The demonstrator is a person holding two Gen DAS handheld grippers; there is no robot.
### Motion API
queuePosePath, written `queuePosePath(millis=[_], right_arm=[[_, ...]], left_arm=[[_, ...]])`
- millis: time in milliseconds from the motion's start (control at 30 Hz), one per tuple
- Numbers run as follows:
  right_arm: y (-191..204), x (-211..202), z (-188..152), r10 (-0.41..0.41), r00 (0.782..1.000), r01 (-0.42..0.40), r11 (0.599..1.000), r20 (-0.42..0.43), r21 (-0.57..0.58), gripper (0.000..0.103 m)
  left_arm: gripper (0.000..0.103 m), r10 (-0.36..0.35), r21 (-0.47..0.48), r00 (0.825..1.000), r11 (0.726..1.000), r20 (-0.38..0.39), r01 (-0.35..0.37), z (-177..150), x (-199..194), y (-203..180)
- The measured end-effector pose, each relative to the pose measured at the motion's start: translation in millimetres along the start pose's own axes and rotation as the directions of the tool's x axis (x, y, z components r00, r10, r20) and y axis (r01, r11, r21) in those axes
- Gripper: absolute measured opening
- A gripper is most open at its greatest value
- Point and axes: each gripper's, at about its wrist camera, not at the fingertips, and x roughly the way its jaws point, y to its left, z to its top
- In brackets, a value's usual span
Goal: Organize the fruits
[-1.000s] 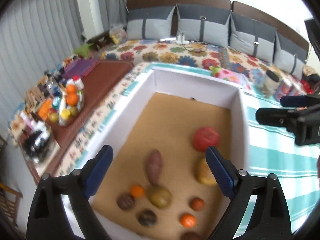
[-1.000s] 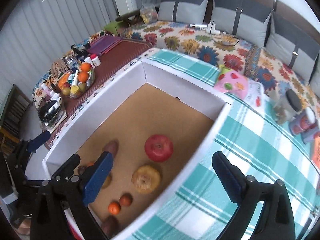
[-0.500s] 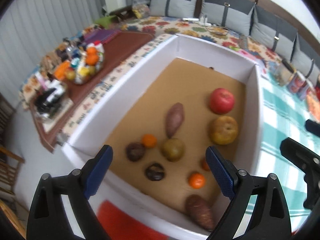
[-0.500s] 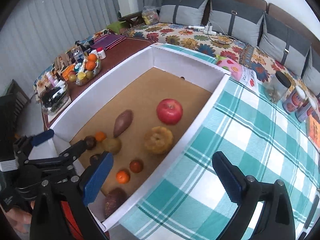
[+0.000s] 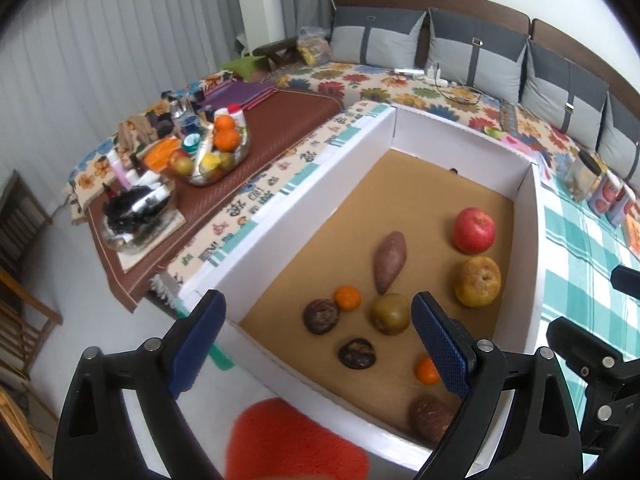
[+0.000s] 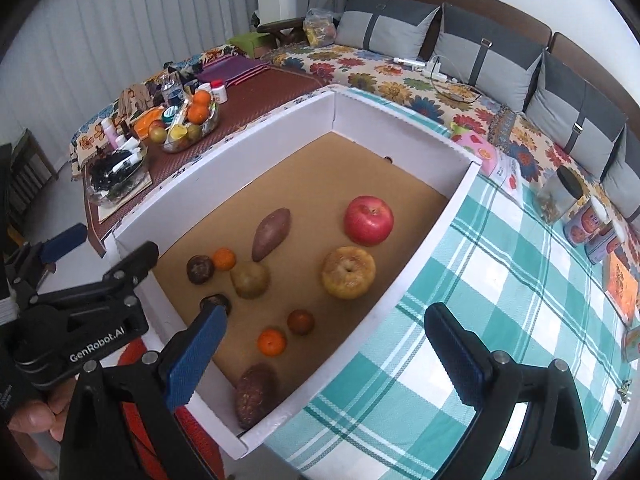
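Two pairs of blue-padded fingers are held wide apart and empty: the left gripper (image 5: 318, 346) over the near left corner of the white cardboard box with a brown floor (image 5: 280, 216), the right gripper (image 6: 322, 354) over its near right wall.

Outward from the left gripper, ahead and slightly right, are seen a dark brown wrinkled round fruit (image 5: 357, 353), a second dark round fruit (image 5: 321, 316), a small orange tangerine (image 5: 347, 297) and a greenish-brown round fruit (image 5: 391, 314). Beyond them a reddish-brown sweet potato (image 5: 389, 261) is laid with its long axis running near to far.

Nearest the right gripper are another small tangerine (image 6: 271, 341), a small dark red fruit (image 6: 300, 321) and a rough brown oval fruit (image 6: 255, 394) in the near corner. Farther right, a yellow-orange ribbed fruit (image 6: 349, 272) and a red apple (image 6: 369, 220) are set close together.

Everything lies loose in the box; whether sorting is ahead or finished cannot be judged.
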Motion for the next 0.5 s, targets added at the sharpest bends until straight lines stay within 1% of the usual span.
queuePosePath(millis=[233, 333, 500], right_arm=[[11.2, 3.8, 0.7, 0.017, 0.999, -0.017, 1.000, -0.029, -0.022, 0.099], [10.9, 4.6, 1.2, 0.011, 0.999, -0.012, 1.000, -0.030, -0.016, 0.099], [9.8, 6.6, 4.2, -0.003, 0.999, 0.002, 1.000, -0.038, -0.016, 0.099]], left_arm=[[0.095, -0.057, -0.043, 0.996, 0.998, -0.062, 0.054, -0.8, 0.3, 10.5], [0.095, -0.042, -0.035, 0.997, 0.999, -0.070, 0.039, -1.4, 0.8, 10.2], [0.095, -0.063, -0.037, 0.995, 0.998, -0.074, 0.060, -1.0, -0.2, 8.6]])
